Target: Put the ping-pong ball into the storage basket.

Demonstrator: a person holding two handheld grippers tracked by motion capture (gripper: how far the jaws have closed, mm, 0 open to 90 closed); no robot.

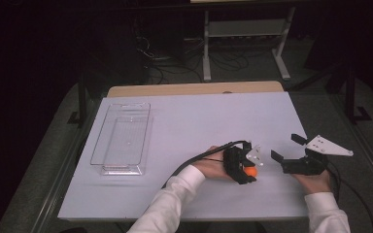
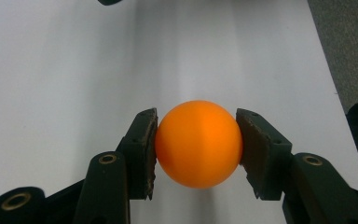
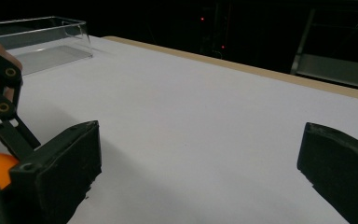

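Left gripper view puts the orange ball (image 2: 198, 143) square between your pads: one pad (image 2: 145, 150) presses its left flank and the other meets its right, both at the widest part, so the squeeze runs through the middle and the ball has no slope to slip along. That is the reason to take a smooth round thing this way; a grip above or below the middle would likely squirt it out. The white sheet lies close beneath the ball, though you cannot tell from here whether the ball rests on it or hangs just clear.

From the high view, your left gripper (image 1: 250, 171) is clenched on the ball near the front of the table (image 1: 189, 121), a little right of centre, with your left hand (image 1: 213, 167) lying low behind it. The right gripper (image 1: 285, 147) sits just beside it, jaws spread wide and holding nothing; it looks parked there to stay out of the way while remaining near enough to help.

Well apart, at the table's left side, stands the clear plastic tray (image 1: 121, 138), open at the top and with nothing in it that you can make out. It seems the likely place for the ball, which would mean a carry across the sheet to your left.
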